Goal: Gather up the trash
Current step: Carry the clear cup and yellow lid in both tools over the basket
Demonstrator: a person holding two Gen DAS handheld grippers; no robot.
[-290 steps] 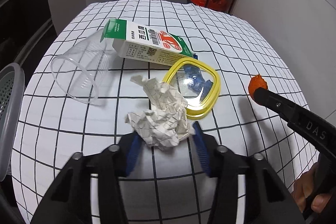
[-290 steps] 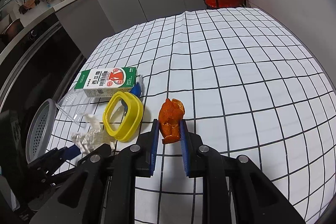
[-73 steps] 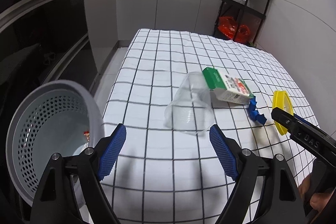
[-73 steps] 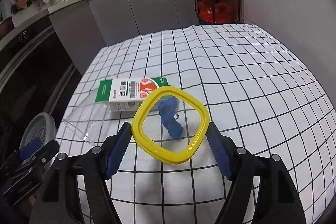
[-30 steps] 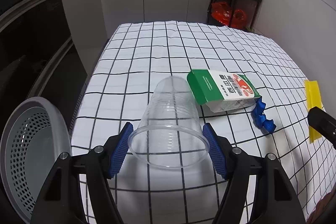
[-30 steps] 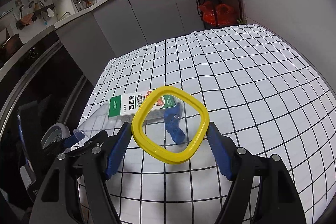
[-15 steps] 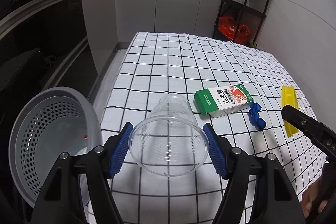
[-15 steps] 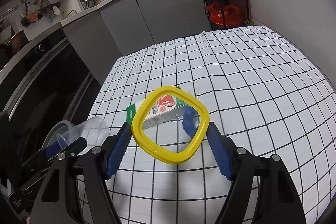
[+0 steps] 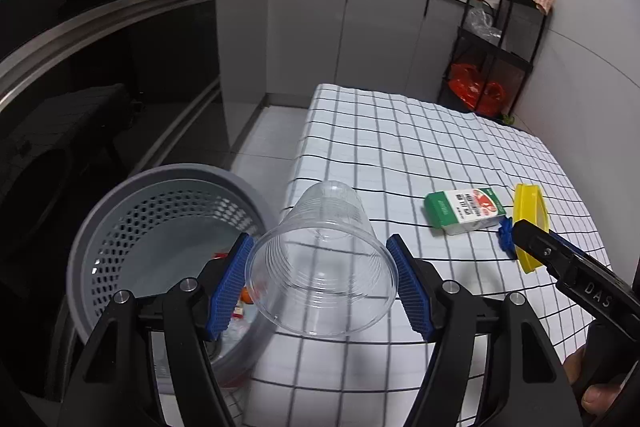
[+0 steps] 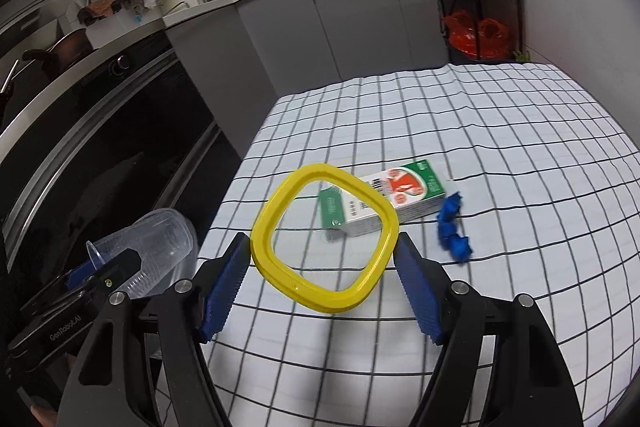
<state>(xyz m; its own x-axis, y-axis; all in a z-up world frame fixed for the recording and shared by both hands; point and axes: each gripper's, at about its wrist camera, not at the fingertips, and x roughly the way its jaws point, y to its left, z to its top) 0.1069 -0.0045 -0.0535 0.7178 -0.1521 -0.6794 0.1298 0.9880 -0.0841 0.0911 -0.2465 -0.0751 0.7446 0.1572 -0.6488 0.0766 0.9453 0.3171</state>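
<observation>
the left gripper (image 9: 320, 277) clamps the clear cup (image 9: 322, 263) by its rim, mouth toward the camera; best carry it left over the grey basket (image 9: 120, 211) before letting go; the basket, low to its left, holds small scraps; the right gripper (image 10: 322, 267) grips the yellow ring (image 10: 280, 203), the carton (image 10: 400, 199) lying beyond it.

Clear cup (image 9: 320, 267) held, yellow lid (image 10: 324, 239) held

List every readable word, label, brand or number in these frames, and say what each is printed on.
"DAS": on the black body of the right gripper, seen from the left wrist camera.
"GenRobot.AI": on the black body of the left gripper, seen from the right wrist camera.
Green and white carton: printed characters, a barcode and a red logo, too small and blurred to read.
</observation>
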